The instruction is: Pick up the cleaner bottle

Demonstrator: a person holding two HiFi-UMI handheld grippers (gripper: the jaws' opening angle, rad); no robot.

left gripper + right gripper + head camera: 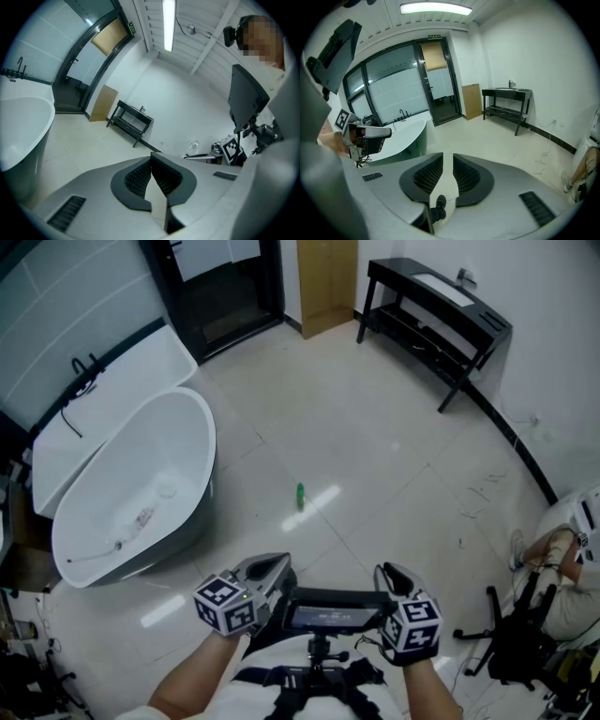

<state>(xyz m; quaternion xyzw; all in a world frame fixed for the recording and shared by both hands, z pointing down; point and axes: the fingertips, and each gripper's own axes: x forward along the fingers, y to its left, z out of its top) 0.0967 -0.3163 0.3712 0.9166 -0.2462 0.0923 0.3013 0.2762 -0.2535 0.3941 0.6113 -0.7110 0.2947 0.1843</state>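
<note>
The cleaner bottle (300,495) is a small green bottle standing alone on the pale tiled floor, well ahead of both grippers. It shows in neither gripper view. My left gripper (278,565) is held low at the bottom left of the head view, and its jaws (151,157) meet at the tips with nothing in them. My right gripper (393,574) is beside it at the bottom right. A narrow gap shows between its pads (448,157), with only floor and a shoe seen through it. Both grippers point forward over the floor.
A white freestanding bathtub (192,442) stands at the left, with a white ledge (112,390) behind it. A black console table (441,310) lines the far right wall. A seated person (567,563) and a black stand (511,638) are at the right edge. A dark glass door (225,287) is at the back.
</note>
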